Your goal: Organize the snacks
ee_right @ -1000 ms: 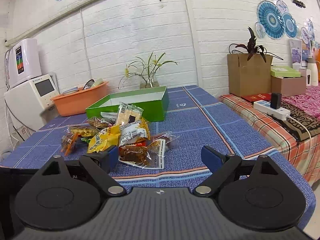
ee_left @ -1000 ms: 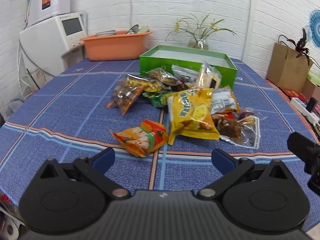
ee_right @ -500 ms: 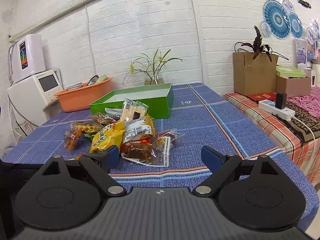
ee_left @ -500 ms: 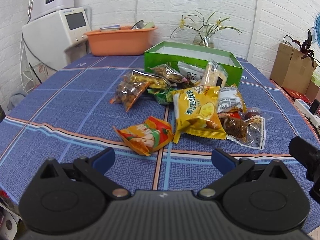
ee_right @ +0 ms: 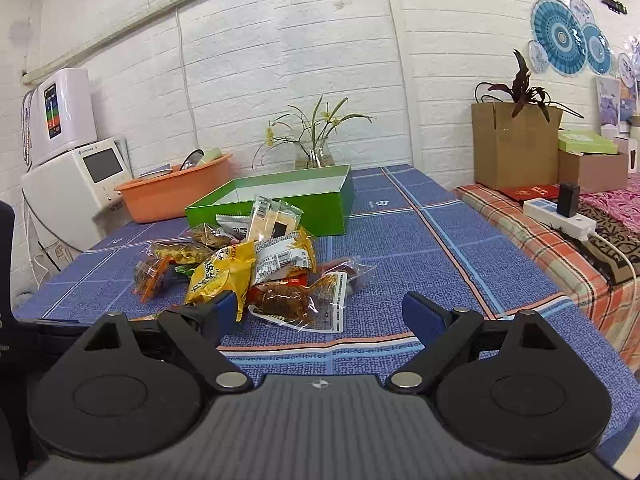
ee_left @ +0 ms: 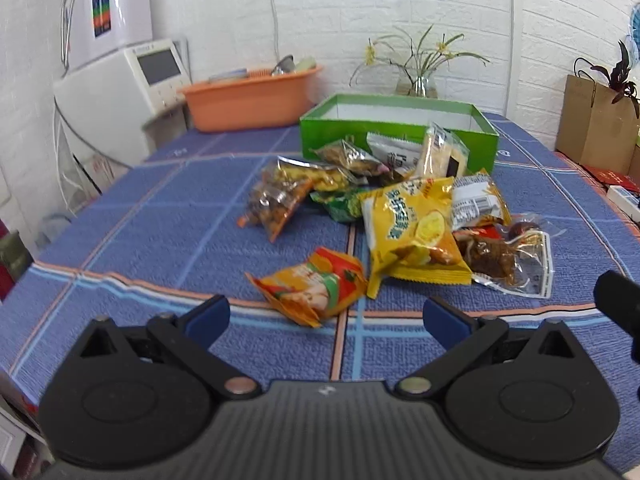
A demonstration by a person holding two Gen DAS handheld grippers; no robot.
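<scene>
Left wrist: left gripper (ee_left: 326, 318) wide, empty; right gripper (ee_right: 316, 314) likewise; yellow packet (ee_left: 408, 228) lettering unreadable.

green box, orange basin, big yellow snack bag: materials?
Green box: likely cardboard, glossy green outside, white inside; thin straight walls, sharp corners.
Orange basin: looks moulded plastic, matte; rounded rim, uniform colour.
Yellow snack bag: printed plastic film, shiny; crinkles, highlights, crimped seal edge.
</scene>
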